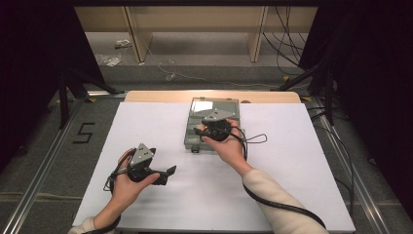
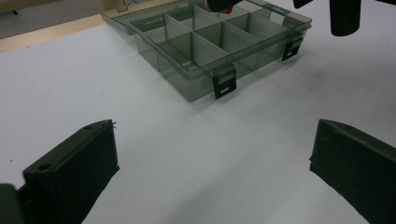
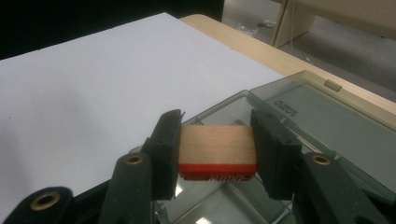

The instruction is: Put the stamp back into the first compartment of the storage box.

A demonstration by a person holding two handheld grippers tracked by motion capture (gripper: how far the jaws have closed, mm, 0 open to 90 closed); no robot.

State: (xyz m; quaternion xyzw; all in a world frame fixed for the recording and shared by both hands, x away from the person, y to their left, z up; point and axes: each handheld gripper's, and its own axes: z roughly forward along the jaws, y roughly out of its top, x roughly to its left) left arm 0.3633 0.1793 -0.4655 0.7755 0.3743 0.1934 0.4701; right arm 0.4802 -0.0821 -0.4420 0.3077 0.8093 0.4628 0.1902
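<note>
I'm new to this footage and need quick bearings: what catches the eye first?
The wooden block with a red edge, clamped in the right gripper above the open smoky-grey compartment box at the far middle of the white table. The left gripper hovers open, near the table's front left.

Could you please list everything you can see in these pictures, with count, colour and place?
Compartment box: one, smoky clear plastic with black latches, lid open, at the far middle of the white sheet.
Wooden block: one, pale wood with a red edge, gripped above the box's compartments.
White sheet: one, covering the table.
Table: one, light wood, its far edge showing beyond the sheet.
Cables: several, dark, on the floor beyond the table.
Left tongs: one, black, open, over bare sheet near the front left.
Right tongs: one, black, shut on the wooden block.
Hands: two, each holding one tool.
</note>
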